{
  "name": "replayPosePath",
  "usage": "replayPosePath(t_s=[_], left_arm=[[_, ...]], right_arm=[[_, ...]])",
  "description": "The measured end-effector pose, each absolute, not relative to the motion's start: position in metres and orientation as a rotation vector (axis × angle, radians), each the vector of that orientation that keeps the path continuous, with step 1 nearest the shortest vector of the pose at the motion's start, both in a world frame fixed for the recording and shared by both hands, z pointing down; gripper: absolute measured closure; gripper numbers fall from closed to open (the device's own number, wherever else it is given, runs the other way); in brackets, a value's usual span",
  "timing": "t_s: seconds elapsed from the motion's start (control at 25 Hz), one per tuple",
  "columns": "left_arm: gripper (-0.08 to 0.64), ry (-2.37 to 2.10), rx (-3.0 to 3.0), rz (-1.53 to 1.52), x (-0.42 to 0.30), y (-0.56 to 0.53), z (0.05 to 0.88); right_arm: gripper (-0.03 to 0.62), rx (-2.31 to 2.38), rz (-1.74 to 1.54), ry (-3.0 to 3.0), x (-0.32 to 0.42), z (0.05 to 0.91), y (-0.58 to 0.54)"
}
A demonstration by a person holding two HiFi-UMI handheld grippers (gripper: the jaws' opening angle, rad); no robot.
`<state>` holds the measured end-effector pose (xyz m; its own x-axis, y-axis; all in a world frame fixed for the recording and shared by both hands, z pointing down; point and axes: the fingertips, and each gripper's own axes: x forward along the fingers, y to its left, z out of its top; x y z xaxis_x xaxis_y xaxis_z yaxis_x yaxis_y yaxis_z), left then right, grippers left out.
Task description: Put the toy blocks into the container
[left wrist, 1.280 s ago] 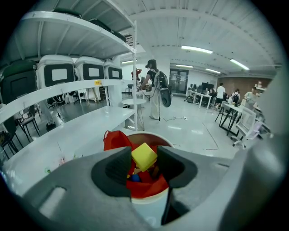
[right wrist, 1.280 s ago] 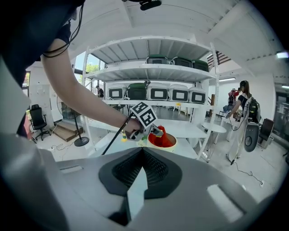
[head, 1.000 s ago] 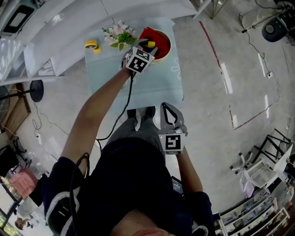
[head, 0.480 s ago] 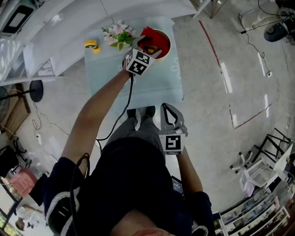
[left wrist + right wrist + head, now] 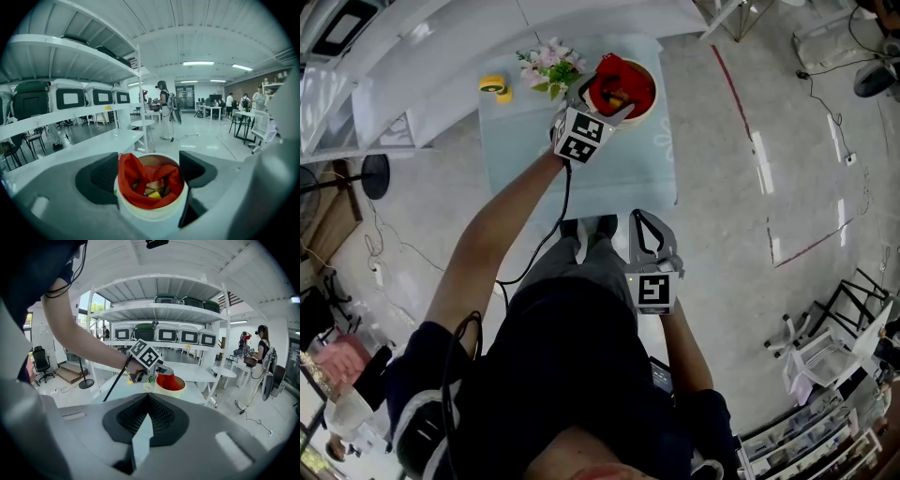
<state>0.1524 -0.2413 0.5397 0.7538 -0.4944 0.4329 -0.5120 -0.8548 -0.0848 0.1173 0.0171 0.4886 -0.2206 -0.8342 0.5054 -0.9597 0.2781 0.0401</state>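
A white round container (image 5: 649, 105) lined with a red bag stands at the far right of the pale blue table (image 5: 581, 187). Several coloured toy blocks (image 5: 153, 191) lie inside it. My left gripper (image 5: 602, 98) hovers at the container's near rim. Its jaws have just been opening and now stand wide, with nothing between the pads. In the left gripper view the container (image 5: 154, 213) sits low between the two jaws. My right gripper (image 5: 639, 223) hangs at the table's near edge, its jaws shut and empty, and in its own view the right gripper (image 5: 148, 397) points toward the container (image 5: 169, 384).
A small bunch of artificial flowers (image 5: 548, 66) and a yellow tape roll (image 5: 494, 87) sit at the table's far left. White shelving (image 5: 70, 98) runs behind the table. A black cable trails from the left gripper along the arm. Bare floor lies to the right.
The left gripper's jaws spread apart and the gripper lifted a little at the container's rim. The yellow and blue block seen at its tips is no longer there. The right gripper stayed put.
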Motion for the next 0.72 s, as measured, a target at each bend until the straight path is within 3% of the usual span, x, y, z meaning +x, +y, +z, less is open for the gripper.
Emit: replayPosePath(t_s=[0.72], left_arm=[[0.129, -1.107, 2.783, 0.551, 0.036, -0.212, 0.525]], right_arm=[[0.594, 1.501, 0.367, -2.148, 0.099, 0.491, 0.017]])
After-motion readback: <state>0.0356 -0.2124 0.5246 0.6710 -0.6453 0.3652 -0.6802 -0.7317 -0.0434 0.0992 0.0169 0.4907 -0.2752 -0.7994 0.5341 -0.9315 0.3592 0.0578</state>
